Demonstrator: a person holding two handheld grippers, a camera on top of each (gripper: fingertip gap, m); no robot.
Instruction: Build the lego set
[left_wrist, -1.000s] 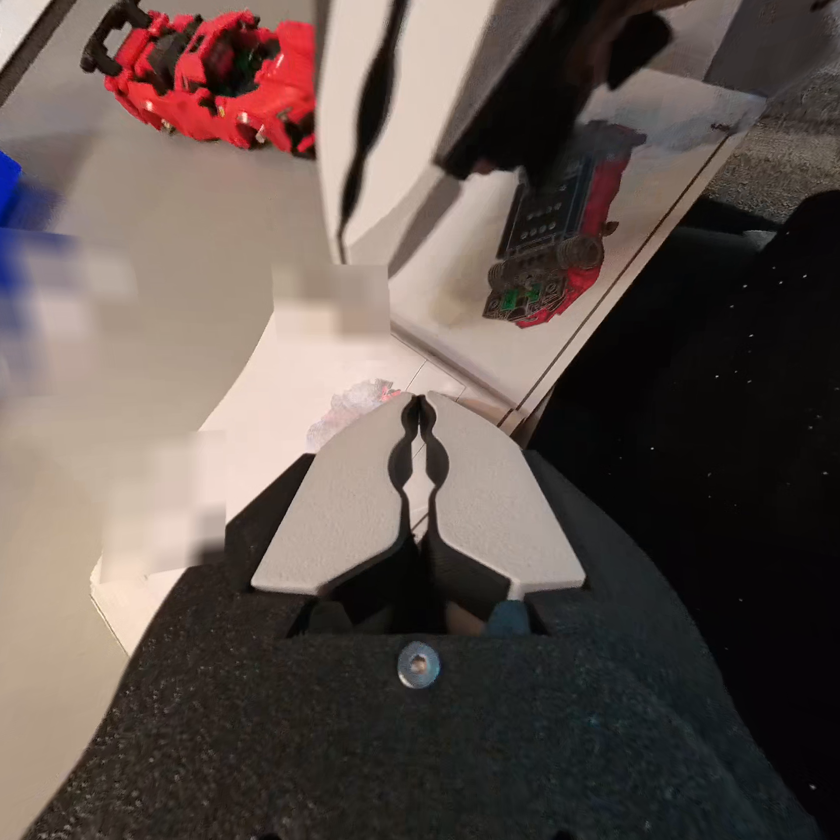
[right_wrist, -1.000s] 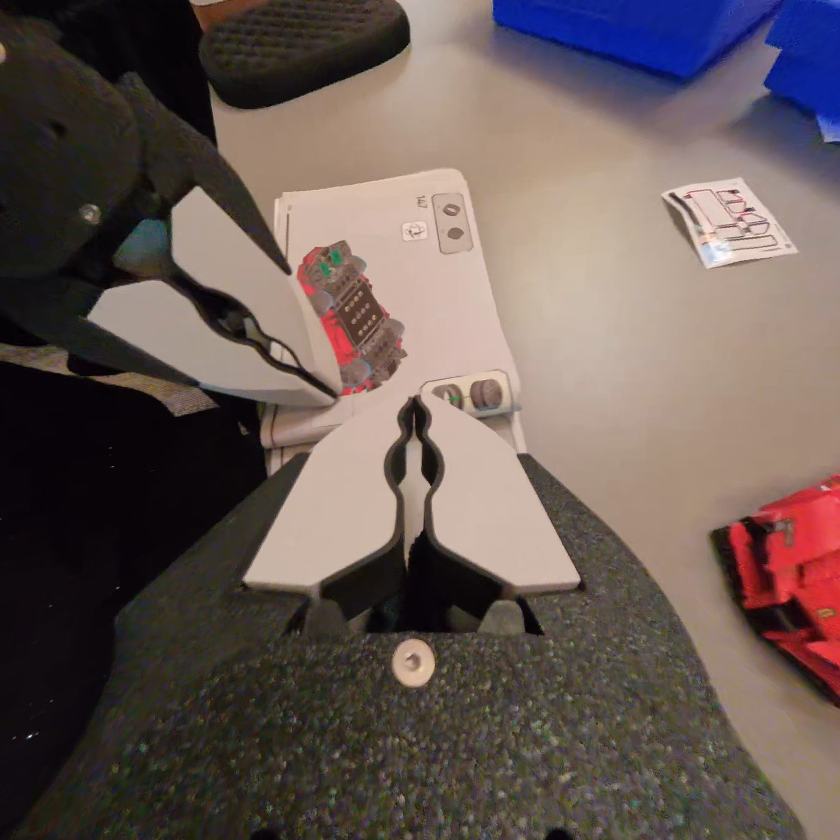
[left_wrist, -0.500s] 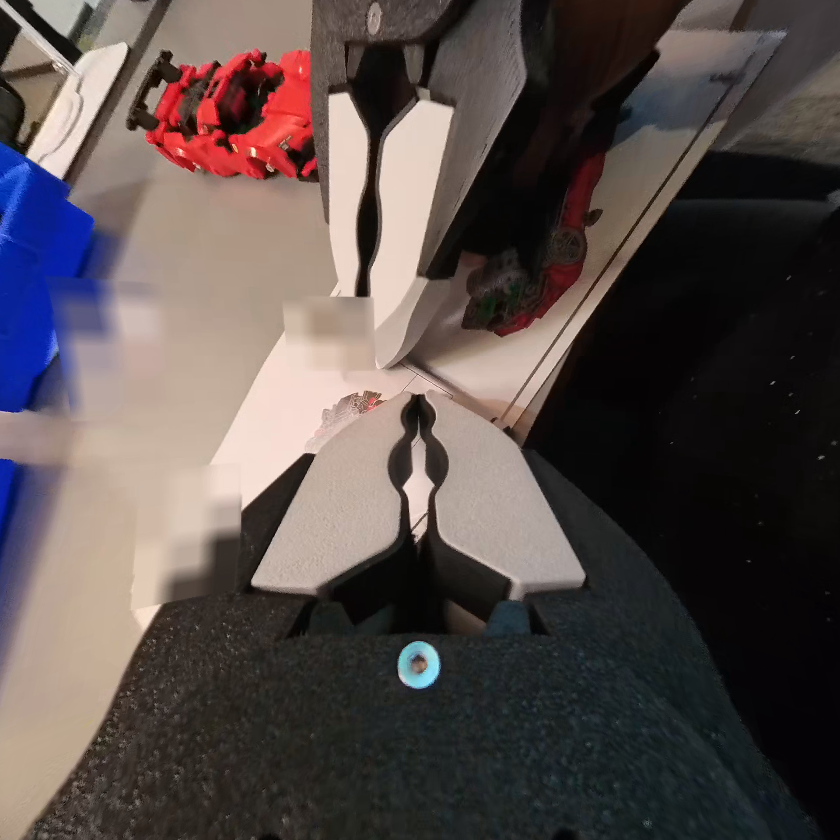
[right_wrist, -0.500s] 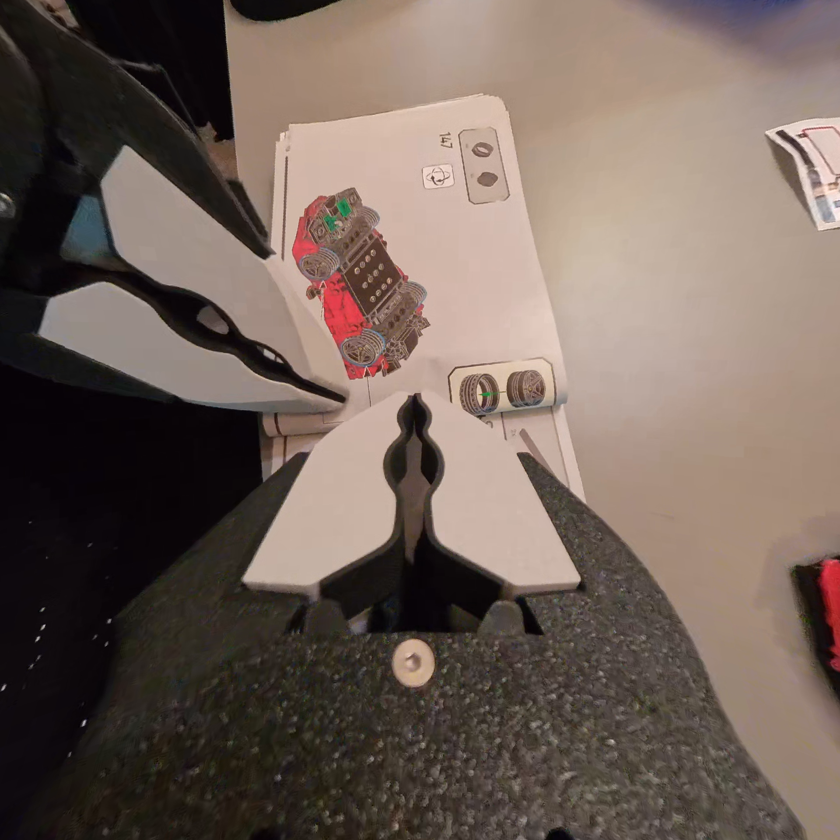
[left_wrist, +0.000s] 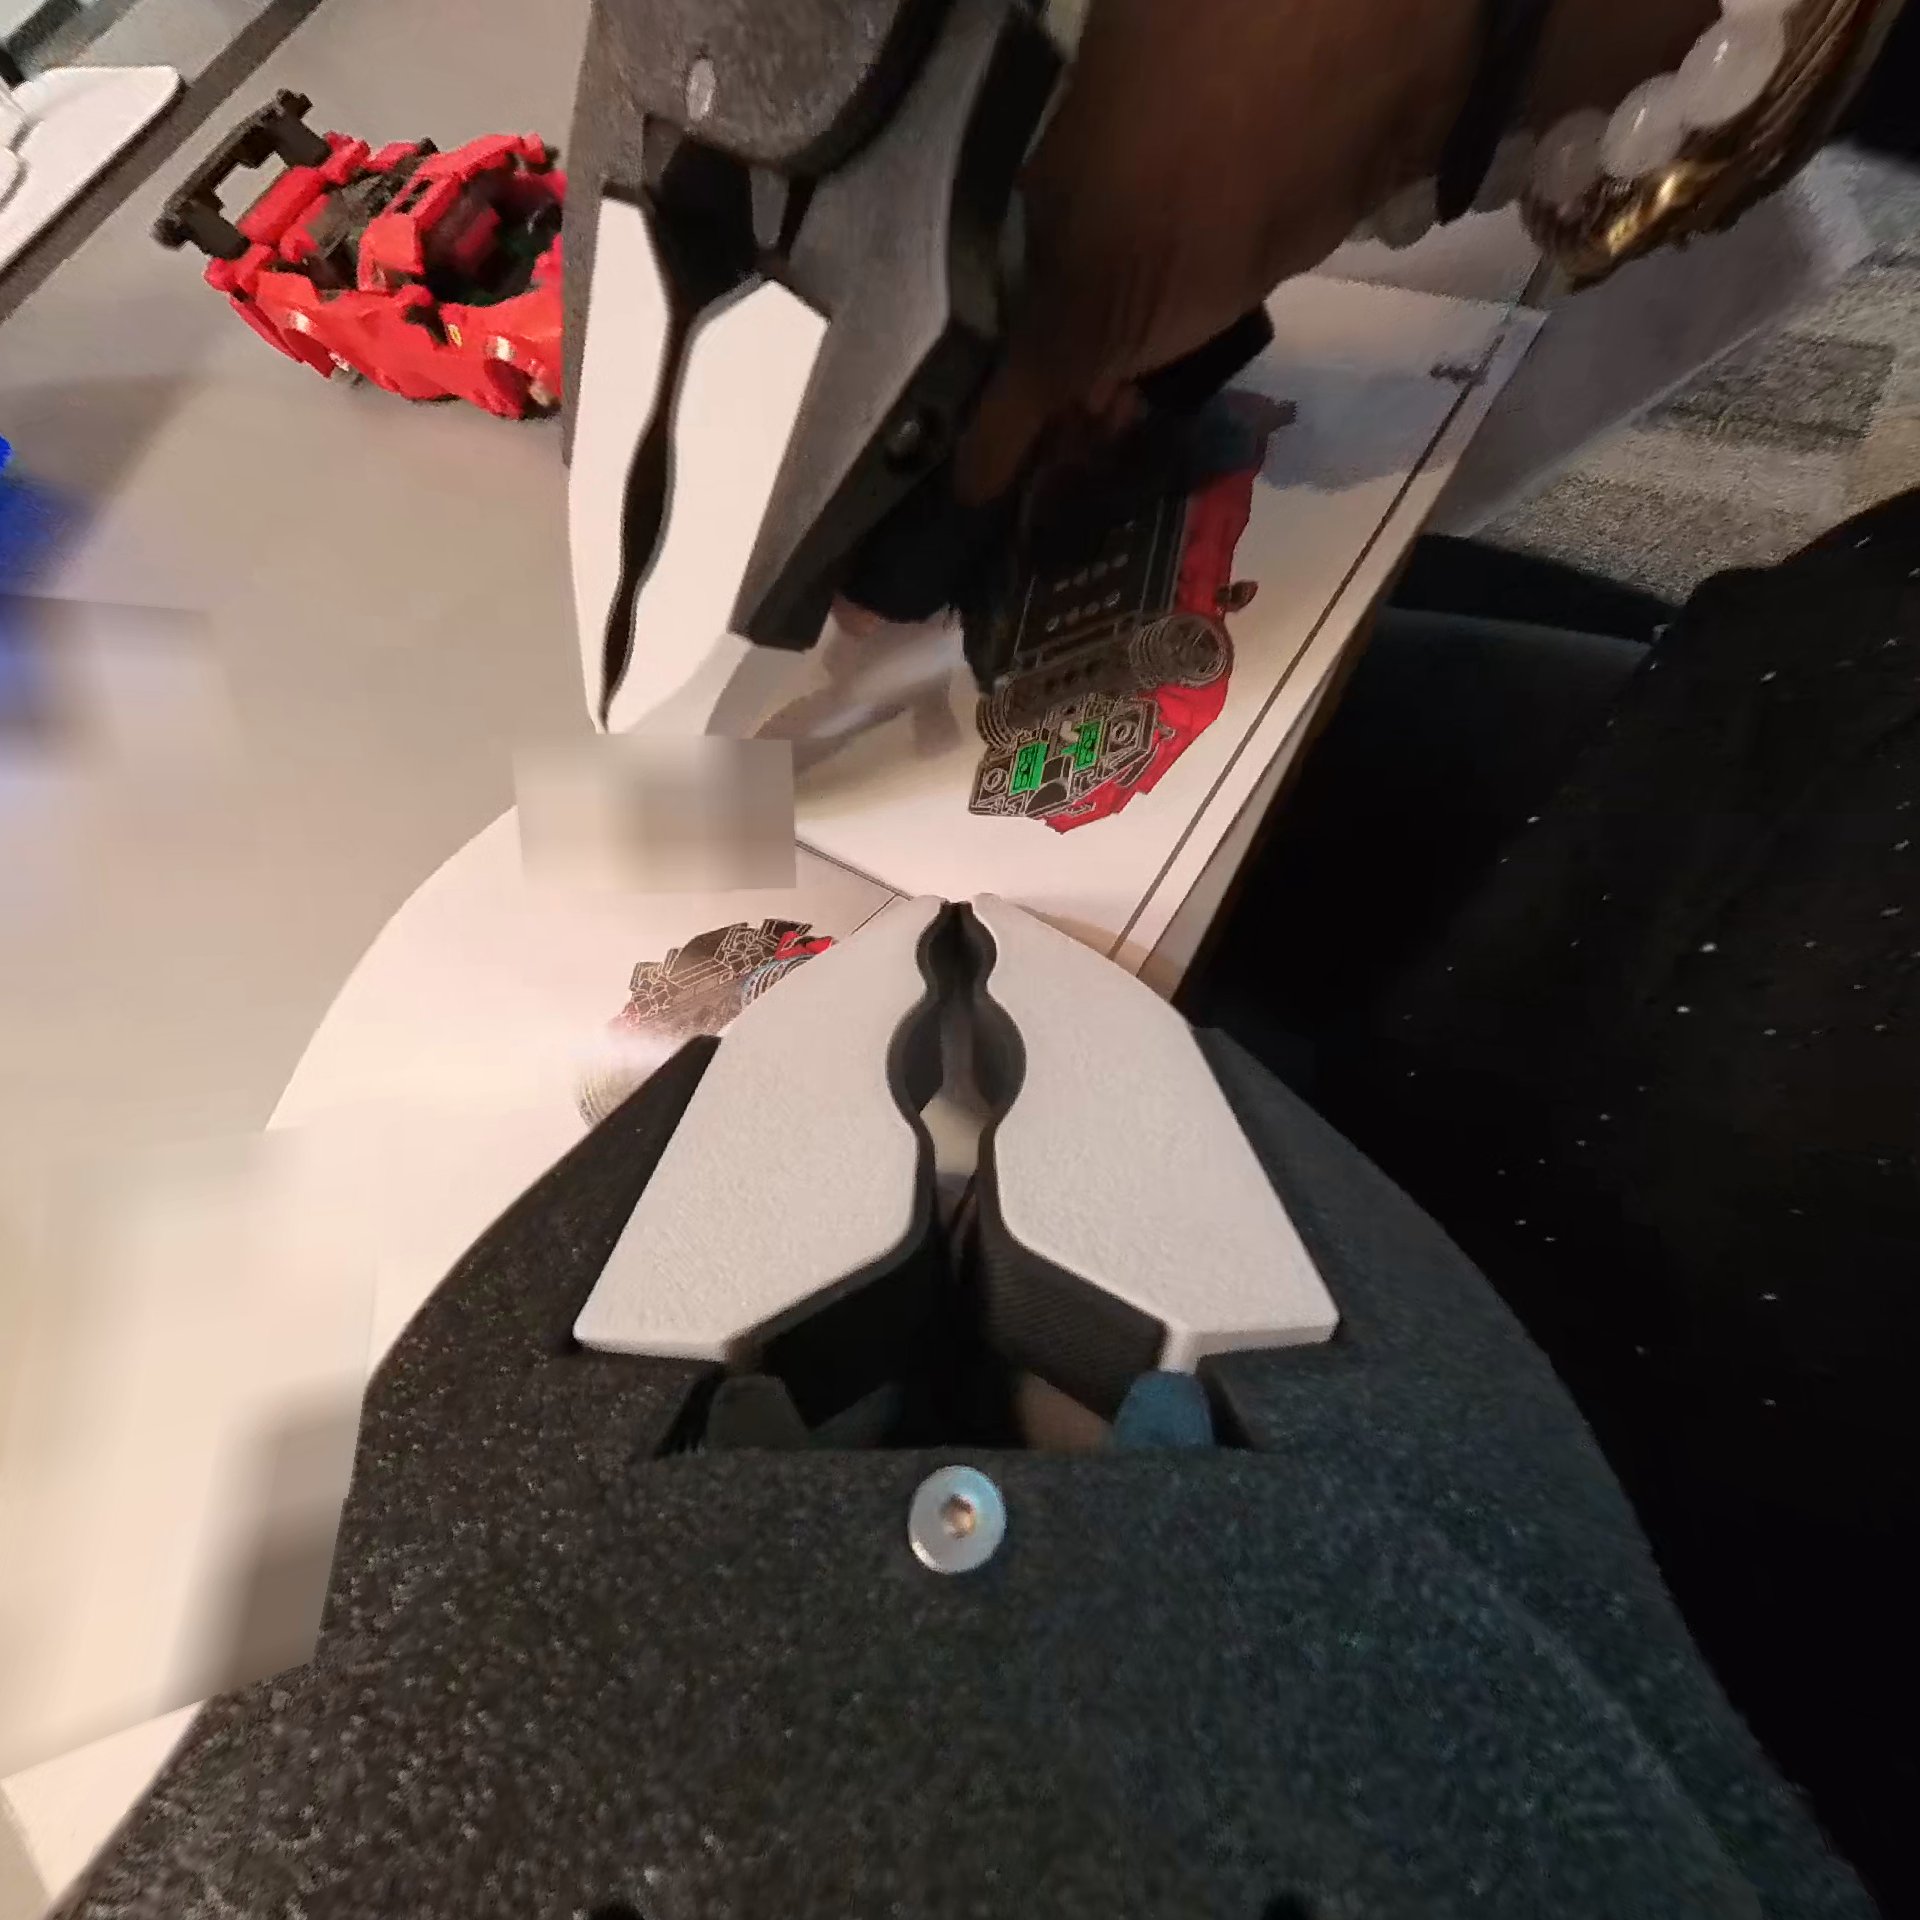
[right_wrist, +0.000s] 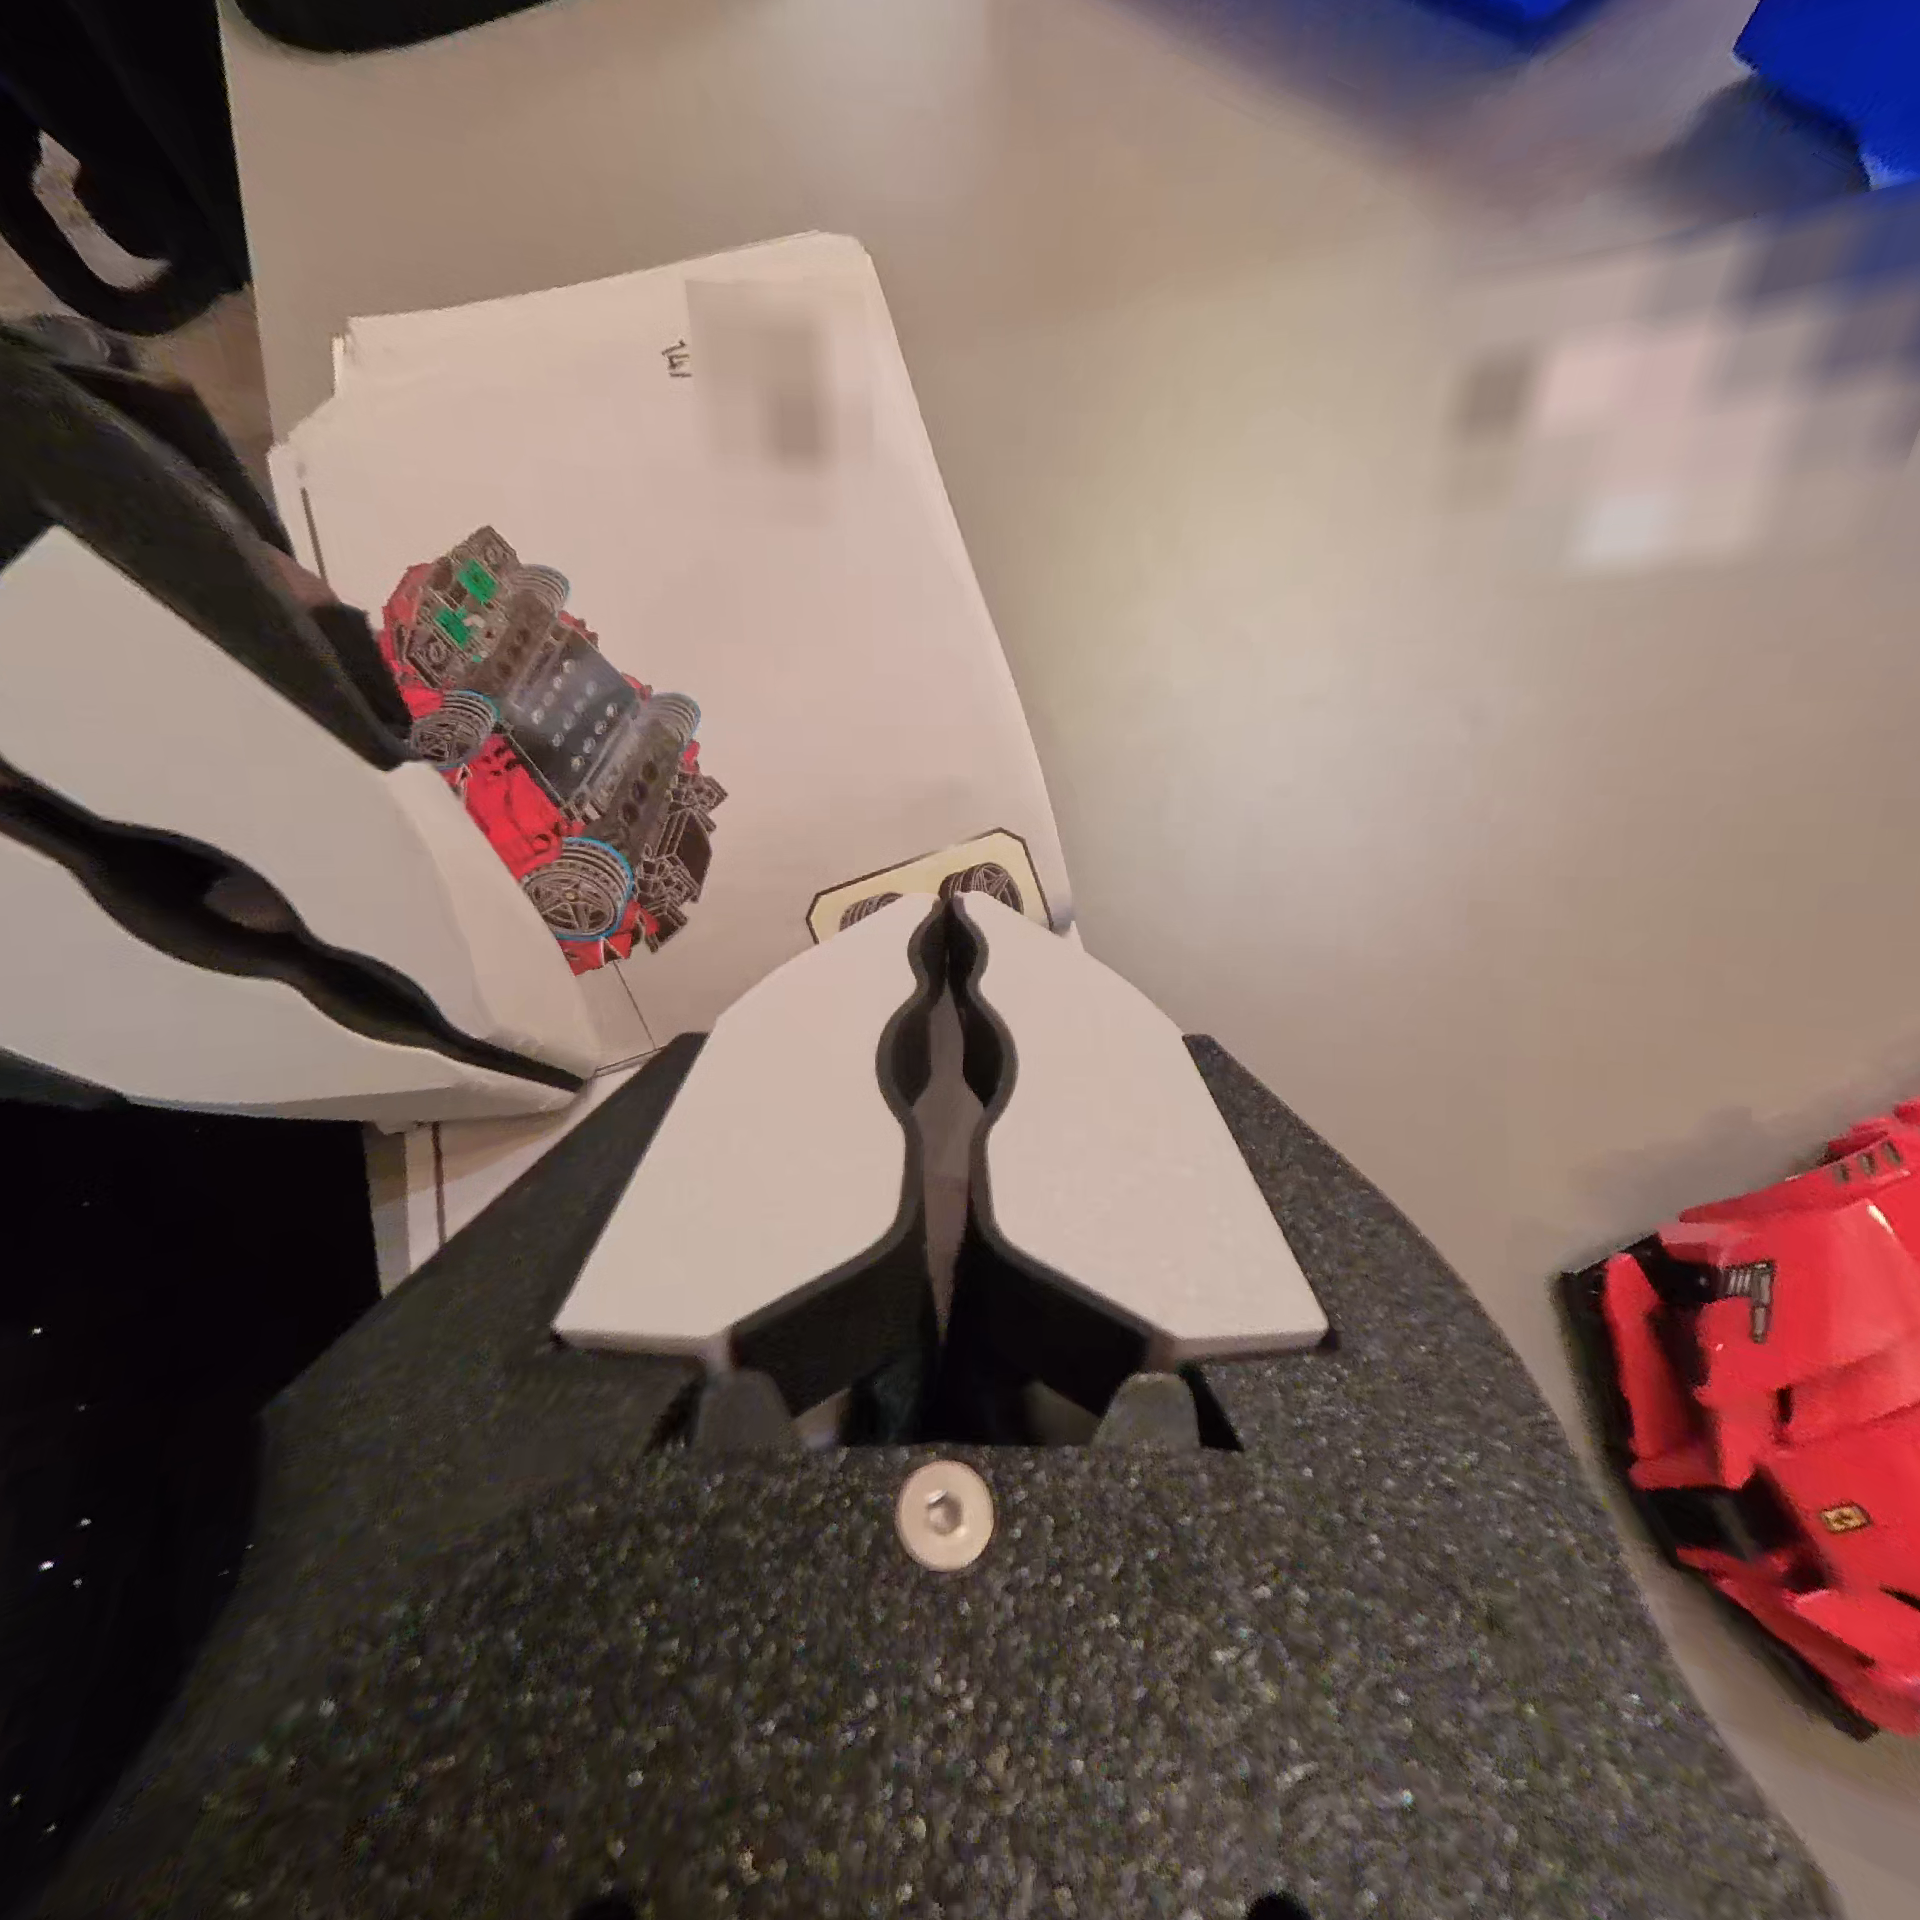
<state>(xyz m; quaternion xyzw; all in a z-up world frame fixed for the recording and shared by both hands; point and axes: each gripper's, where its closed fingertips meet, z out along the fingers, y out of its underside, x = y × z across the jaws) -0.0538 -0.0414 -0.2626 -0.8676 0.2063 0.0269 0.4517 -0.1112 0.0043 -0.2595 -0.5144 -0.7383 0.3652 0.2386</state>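
An open instruction booklet (right_wrist: 831, 623) lies at the table's near edge, showing a red car drawing; it also shows in the left wrist view (left_wrist: 1351, 468). My right gripper (right_wrist: 951, 909) is shut on the near right corner of the top page, which curves up. It also shows in the left wrist view (left_wrist: 603, 712). My left gripper (left_wrist: 956, 912) is shut, its tips at the booklet's near edge on another page. It also shows in the right wrist view (right_wrist: 571, 1081). I cannot tell if it pinches paper. The red lego car (right_wrist: 1766, 1403) sits on the table, apart from both grippers, and shows in the left wrist view (left_wrist: 395, 281).
The grey table (right_wrist: 1351, 727) stretches beyond the booklet. Blue bins (right_wrist: 1829, 83) stand at the far side. A hand with a bead bracelet (left_wrist: 1143, 208) holds the right gripper. Dark cloth (left_wrist: 1662, 1039) lies past the table's near edge.
My right gripper has swung toward the red car with the page corner at its tips, and the page curves more. My left gripper stays at the booklet's edge.
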